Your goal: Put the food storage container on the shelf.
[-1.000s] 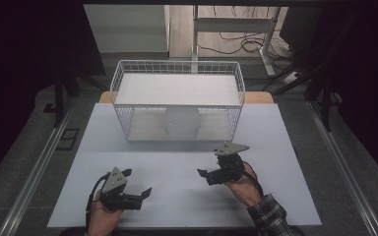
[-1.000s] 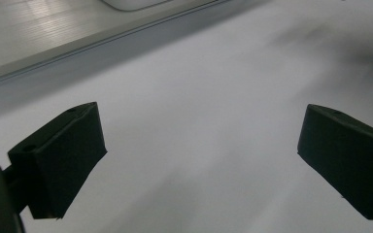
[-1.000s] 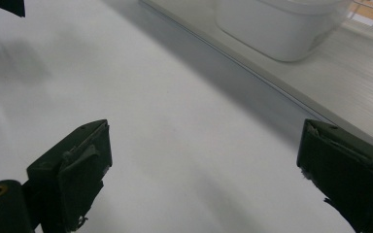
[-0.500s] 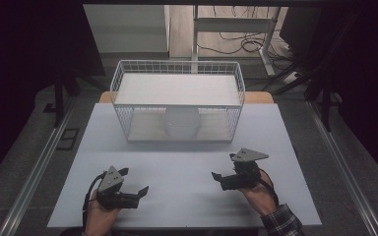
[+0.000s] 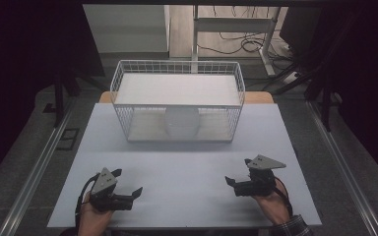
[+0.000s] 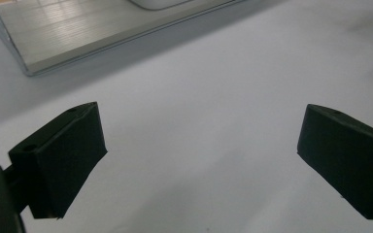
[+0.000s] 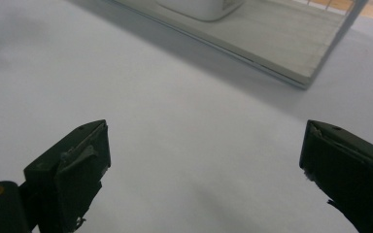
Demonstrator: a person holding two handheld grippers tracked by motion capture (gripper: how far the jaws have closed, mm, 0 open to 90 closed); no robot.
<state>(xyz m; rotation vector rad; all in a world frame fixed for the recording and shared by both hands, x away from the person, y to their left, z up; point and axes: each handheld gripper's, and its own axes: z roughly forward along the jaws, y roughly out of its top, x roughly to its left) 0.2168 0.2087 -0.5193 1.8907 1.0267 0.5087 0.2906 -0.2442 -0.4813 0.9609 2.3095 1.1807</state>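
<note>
We hold the left gripper (image 5: 130, 184) low over the table (image 5: 187, 167), jaws spread wide on nothing, and the right gripper (image 5: 232, 183) likewise gapes empty. Well ahead, the white bowl (image 5: 181, 122) sits inside the wire basket (image 5: 128, 88).

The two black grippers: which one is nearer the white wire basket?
The right gripper, at the table's right side, sits slightly closer to the white wire basket than the left gripper.

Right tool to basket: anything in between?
Nothing. In the high view the stretch of table from the right tool to the basket is bare. The right gripper view shows the same bare surface up to the basket's edge.
</note>
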